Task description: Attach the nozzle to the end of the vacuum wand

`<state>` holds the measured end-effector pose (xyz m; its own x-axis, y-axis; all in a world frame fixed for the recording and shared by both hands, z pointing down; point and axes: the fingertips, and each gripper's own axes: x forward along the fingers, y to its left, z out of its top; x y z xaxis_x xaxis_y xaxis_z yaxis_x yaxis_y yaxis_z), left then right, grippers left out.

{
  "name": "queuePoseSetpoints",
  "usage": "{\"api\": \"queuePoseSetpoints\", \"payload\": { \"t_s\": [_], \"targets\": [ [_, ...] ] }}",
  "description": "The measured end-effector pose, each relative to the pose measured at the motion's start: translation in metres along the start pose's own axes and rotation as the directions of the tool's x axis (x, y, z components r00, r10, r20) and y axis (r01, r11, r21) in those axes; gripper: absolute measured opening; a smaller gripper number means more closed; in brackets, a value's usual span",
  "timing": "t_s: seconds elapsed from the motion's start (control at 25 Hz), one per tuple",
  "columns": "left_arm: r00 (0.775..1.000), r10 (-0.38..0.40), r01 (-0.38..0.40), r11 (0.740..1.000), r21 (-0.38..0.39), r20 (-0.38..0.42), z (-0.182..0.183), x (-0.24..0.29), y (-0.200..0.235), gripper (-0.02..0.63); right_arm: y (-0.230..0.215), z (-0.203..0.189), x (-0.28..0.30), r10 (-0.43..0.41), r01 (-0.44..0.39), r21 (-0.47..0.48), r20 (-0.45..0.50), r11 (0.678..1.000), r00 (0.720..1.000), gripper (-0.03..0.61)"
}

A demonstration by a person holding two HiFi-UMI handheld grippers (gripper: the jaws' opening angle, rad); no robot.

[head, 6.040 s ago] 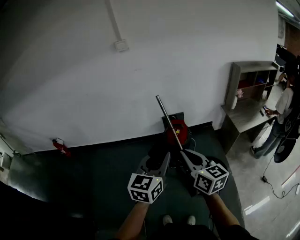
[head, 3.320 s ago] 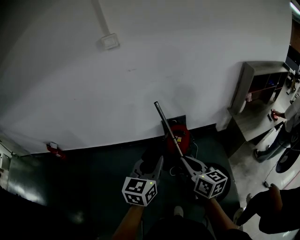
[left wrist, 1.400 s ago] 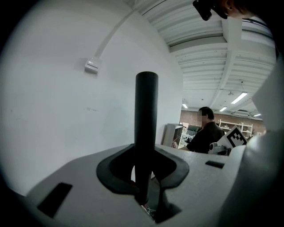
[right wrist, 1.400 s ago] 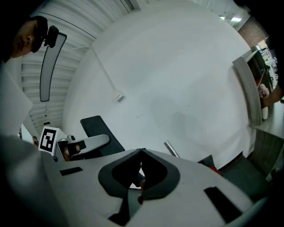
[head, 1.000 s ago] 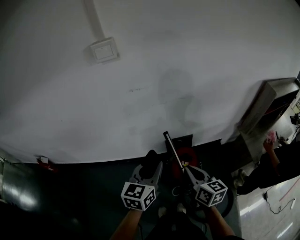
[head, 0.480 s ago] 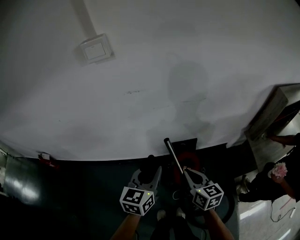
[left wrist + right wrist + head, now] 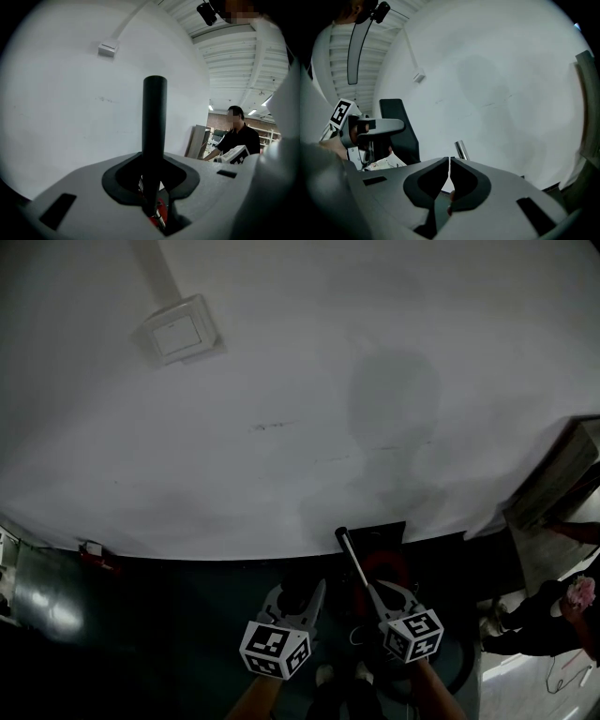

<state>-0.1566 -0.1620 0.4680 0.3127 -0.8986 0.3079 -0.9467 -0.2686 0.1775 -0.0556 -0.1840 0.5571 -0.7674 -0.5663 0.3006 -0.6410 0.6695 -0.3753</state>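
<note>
My left gripper (image 7: pixel 298 589) is shut on a black nozzle (image 7: pixel 296 579). In the left gripper view the nozzle's round tube (image 7: pixel 154 117) stands upright between the pads of the left gripper (image 7: pixel 153 157). A silver vacuum wand (image 7: pixel 351 554) slants up and to the left out of my shut right gripper (image 7: pixel 373 585). In the right gripper view the jaw tips of the right gripper (image 7: pixel 449 161) meet, and the wand's open end (image 7: pixel 461 150) pokes up just behind them; the grip point is hidden. The nozzle (image 7: pixel 396 126) shows dark at the left, apart from the wand.
A white wall fills the head view, with a switch box (image 7: pixel 173 329) high up. The red vacuum body (image 7: pixel 384 564) sits on the dark floor (image 7: pixel 169 634) against the wall. A shelf unit (image 7: pixel 562 488) and a person (image 7: pixel 548 620) are at the right.
Both grippers have sunk lower in the head view and drawn nearer the wall. Nozzle and wand stay gripped and side by side, still apart.
</note>
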Motion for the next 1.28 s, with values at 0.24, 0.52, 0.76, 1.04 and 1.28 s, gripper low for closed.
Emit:
{"api": "queuePoseSetpoints", "payload": {
  "t_s": [0.24,0.52,0.76,1.04,1.28],
  "targets": [
    [1.0,0.012,-0.012,1.0,-0.008,-0.013,-0.007,0.011,0.015,0.086,-0.015,-0.016,0.035,0.011,-0.013,-0.035,-0.046,0.999,0.999,0.026],
    [0.999,0.023,-0.023,1.0,-0.016,-0.031,-0.019,0.018,0.03,0.086,-0.028,-0.041,0.07,-0.005,-0.005,-0.084,-0.113,0.996,0.994,0.089],
    [0.998,0.035,-0.036,0.999,-0.02,-0.057,-0.03,0.018,0.043,0.086,-0.038,-0.056,0.099,-0.038,0.016,-0.146,-0.153,0.989,0.988,0.15],
    [0.996,0.05,-0.053,0.998,-0.033,-0.08,-0.041,0.014,0.054,0.086,-0.05,-0.072,0.125,-0.061,0.023,-0.191,-0.194,0.981,0.979,0.187],
    [0.994,0.059,-0.062,0.998,-0.034,-0.09,-0.045,0.013,0.061,0.086,-0.062,-0.083,0.137,-0.091,0.042,-0.216,-0.223,0.975,0.971,0.189]
  ]
}}
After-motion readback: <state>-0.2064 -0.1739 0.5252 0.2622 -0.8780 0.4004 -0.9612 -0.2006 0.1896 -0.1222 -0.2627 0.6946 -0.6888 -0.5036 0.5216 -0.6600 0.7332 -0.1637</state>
